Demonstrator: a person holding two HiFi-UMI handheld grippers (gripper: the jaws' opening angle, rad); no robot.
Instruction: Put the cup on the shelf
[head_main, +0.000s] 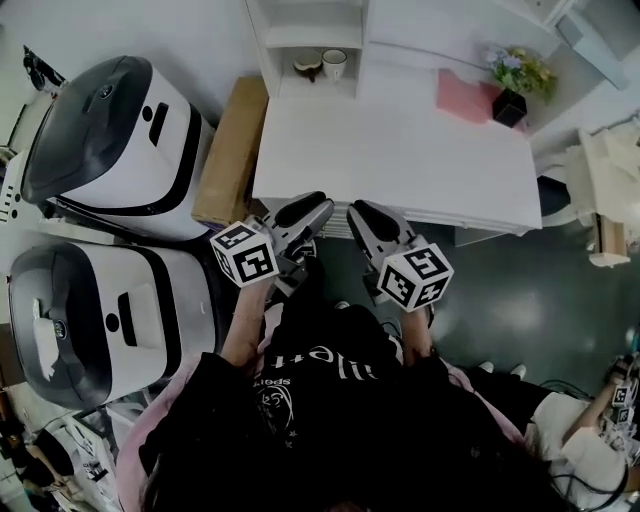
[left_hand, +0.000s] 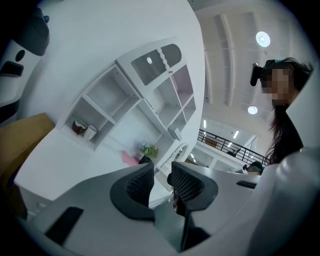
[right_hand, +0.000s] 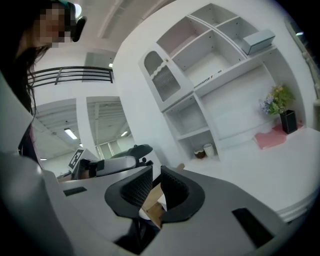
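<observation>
A white cup (head_main: 334, 63) stands beside a brown bowl (head_main: 308, 66) in a low compartment of the white shelf (head_main: 262, 40) at the back of the white desk (head_main: 400, 160). The left gripper view shows the cup (left_hand: 90, 132) far off, as does the right gripper view, with the cup (right_hand: 208, 149) small. My left gripper (head_main: 312, 206) (left_hand: 162, 175) hangs at the desk's front edge, shut and empty. Just to its right, my right gripper (head_main: 362, 211) (right_hand: 156, 180) has its jaws nearly together with nothing between them. Both are far from the cup.
Two large white-and-grey machines (head_main: 110, 130) (head_main: 100, 310) stand on the left. A cardboard box (head_main: 232, 150) leans between them and the desk. A pink cloth (head_main: 462, 97) and a potted plant (head_main: 515, 85) sit at the desk's back right.
</observation>
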